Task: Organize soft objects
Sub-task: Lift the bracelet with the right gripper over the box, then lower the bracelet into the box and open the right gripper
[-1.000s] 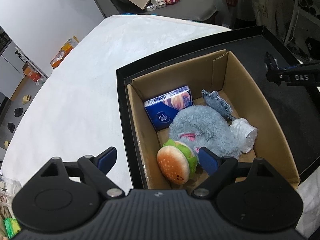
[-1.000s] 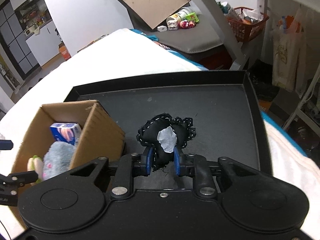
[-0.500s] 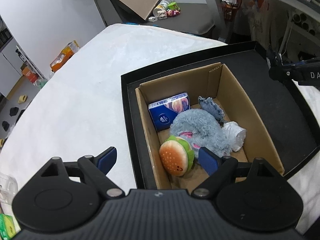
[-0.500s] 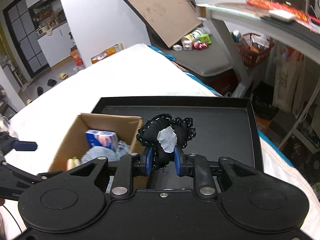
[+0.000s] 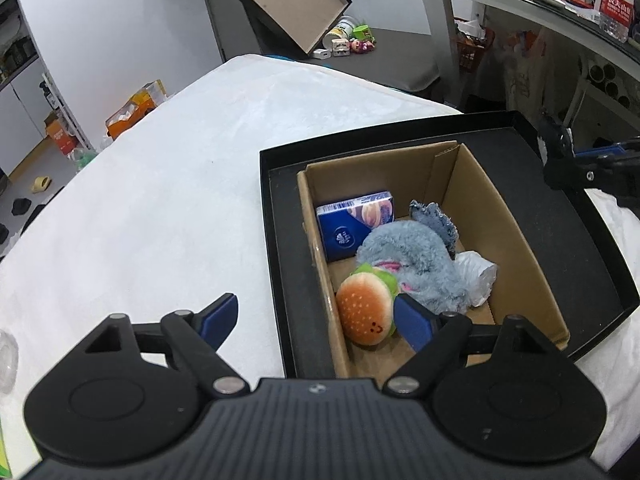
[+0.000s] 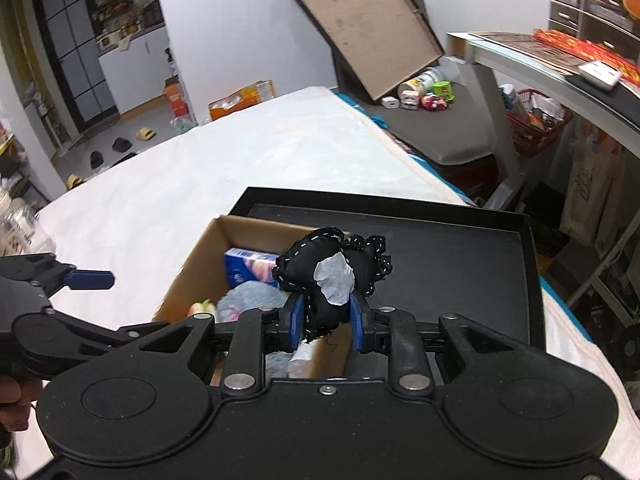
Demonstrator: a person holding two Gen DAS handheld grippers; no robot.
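Right wrist view: right gripper (image 6: 325, 322) clenched the black stitched toy (image 6: 332, 270) (soft, light, best pinched at its base) above the cardboard box (image 6: 192, 276); left gripper (image 5: 316, 320) was released.

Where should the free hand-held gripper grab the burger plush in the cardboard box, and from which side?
Take the burger plush across its round bun, coming straight down from above. It lies tilted against the cardboard box wall with the grey fluffy toy pressed on its other side, so only the top is open. The left hand-held gripper is already open above it.
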